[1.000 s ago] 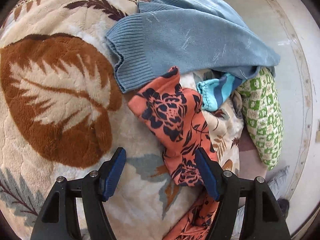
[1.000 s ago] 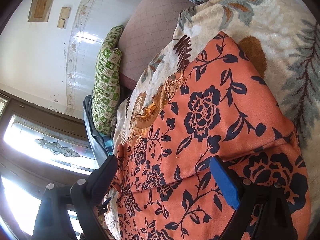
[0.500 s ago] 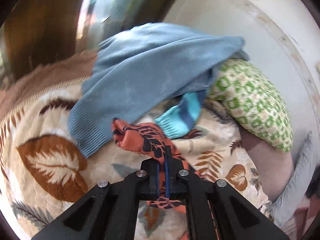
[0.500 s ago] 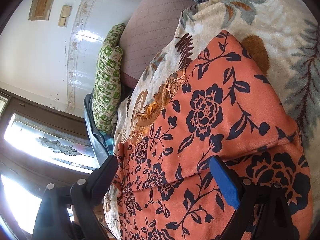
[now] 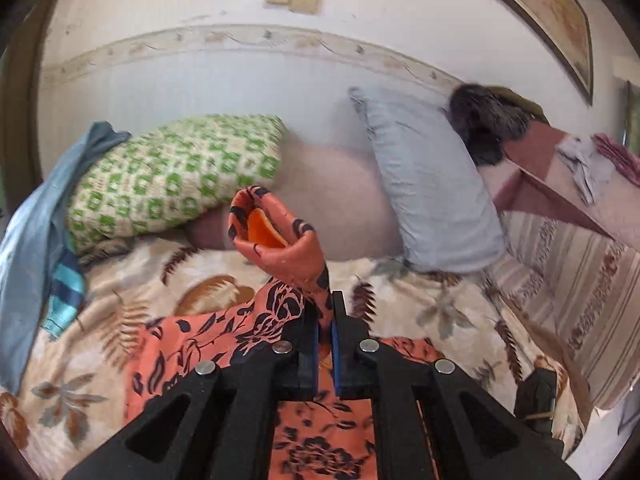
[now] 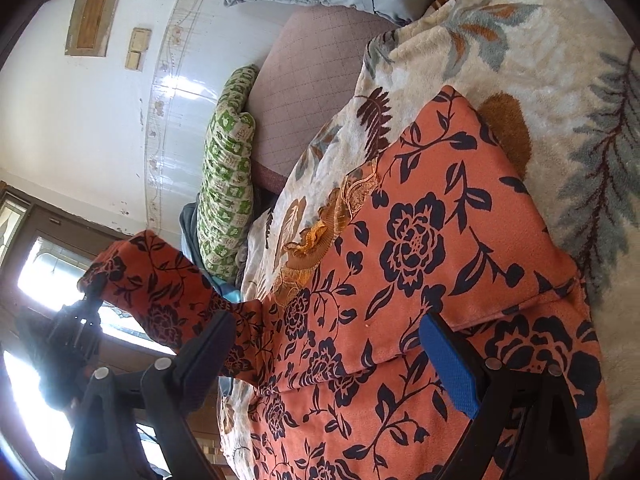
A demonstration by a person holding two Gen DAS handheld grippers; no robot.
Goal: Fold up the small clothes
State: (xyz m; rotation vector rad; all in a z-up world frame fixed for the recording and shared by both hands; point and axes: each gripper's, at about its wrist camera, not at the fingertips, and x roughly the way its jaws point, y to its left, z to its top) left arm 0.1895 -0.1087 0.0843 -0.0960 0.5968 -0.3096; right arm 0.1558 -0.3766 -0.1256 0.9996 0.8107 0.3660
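Observation:
An orange garment with dark blue flowers (image 6: 420, 240) lies spread on the leaf-patterned blanket (image 6: 540, 60). My left gripper (image 5: 325, 344) is shut on its sleeve (image 5: 280, 240) and holds it raised above the bed; the cuff curls open above the jaws. In the right wrist view the lifted sleeve (image 6: 160, 280) rises at the left, with the left gripper (image 6: 86, 308) on its end. My right gripper (image 6: 332, 356) is open and empty, hovering over the garment's body with a finger on either side of a fold.
A green-and-white cushion (image 5: 172, 172), a grey-blue pillow (image 5: 424, 188) and a pink cushion (image 5: 332, 196) line the wall. A blue sweater (image 5: 28, 240) and a striped turquoise item (image 5: 64, 292) lie at the left. A striped bedcover (image 5: 568, 264) is at the right.
My left gripper closed on the orange sleeve and lifted it up, swinging to face the wall. My right gripper stayed open over the garment.

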